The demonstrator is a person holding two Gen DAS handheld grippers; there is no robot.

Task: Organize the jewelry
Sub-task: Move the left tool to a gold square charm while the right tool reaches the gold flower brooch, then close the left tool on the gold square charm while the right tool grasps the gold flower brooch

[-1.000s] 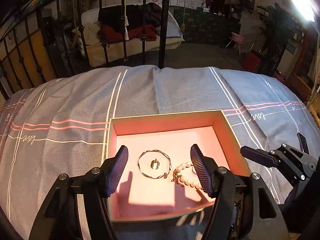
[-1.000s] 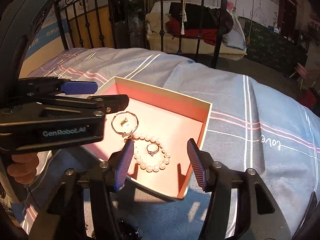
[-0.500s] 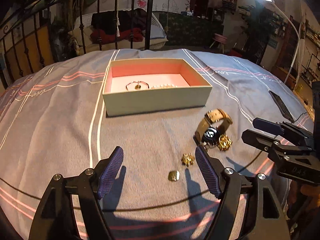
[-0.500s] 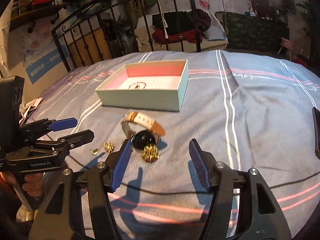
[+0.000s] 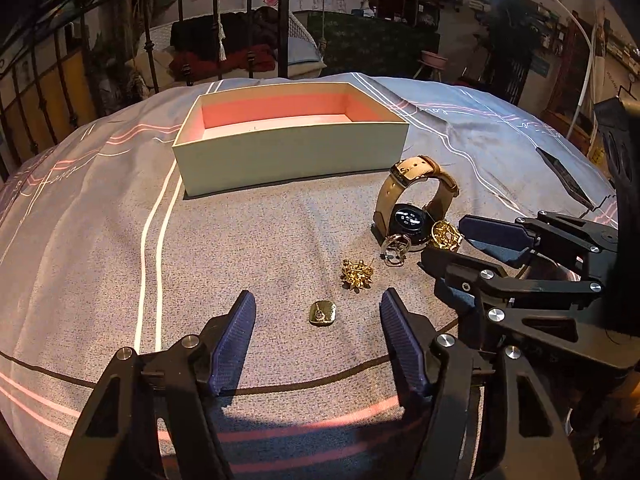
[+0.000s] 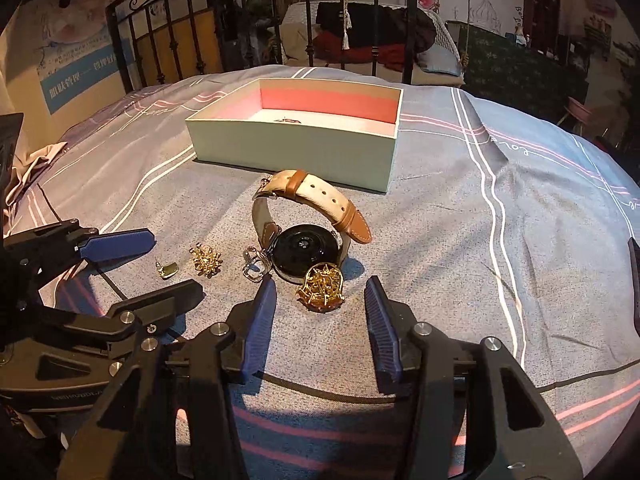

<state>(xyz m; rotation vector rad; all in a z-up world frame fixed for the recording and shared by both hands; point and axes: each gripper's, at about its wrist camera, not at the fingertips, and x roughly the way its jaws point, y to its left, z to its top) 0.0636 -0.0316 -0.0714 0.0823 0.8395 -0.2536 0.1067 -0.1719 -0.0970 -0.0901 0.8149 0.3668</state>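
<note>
An open jewelry box (image 5: 292, 156) (image 6: 296, 152) with a pink lining sits on the grey bedspread; a thin ring of jewelry (image 6: 287, 120) shows inside. In front of it lie a watch with a tan strap (image 5: 414, 204) (image 6: 308, 236), a silver clasp piece (image 5: 394, 249) (image 6: 253, 267), a gold filigree brooch (image 5: 445, 234) (image 6: 323, 286), a gold flower piece (image 5: 357, 275) (image 6: 206, 260) and a small gold stud (image 5: 322, 313) (image 6: 168, 270). My left gripper (image 5: 316, 320) is open around the stud. My right gripper (image 6: 320, 308) is open around the filigree brooch.
A black iron bed frame (image 5: 280, 20) stands behind the box. A dark phone-like slab (image 5: 562, 178) lies at the bed's right side. The bedspread (image 5: 100, 220) has white and pink stripes. Crumpled cloth (image 6: 32, 172) lies at the far left.
Both grippers have pulled back from above the box and dropped low to the bedspread. They now frame the loose pieces in front of the box, closer than half a second ago.
</note>
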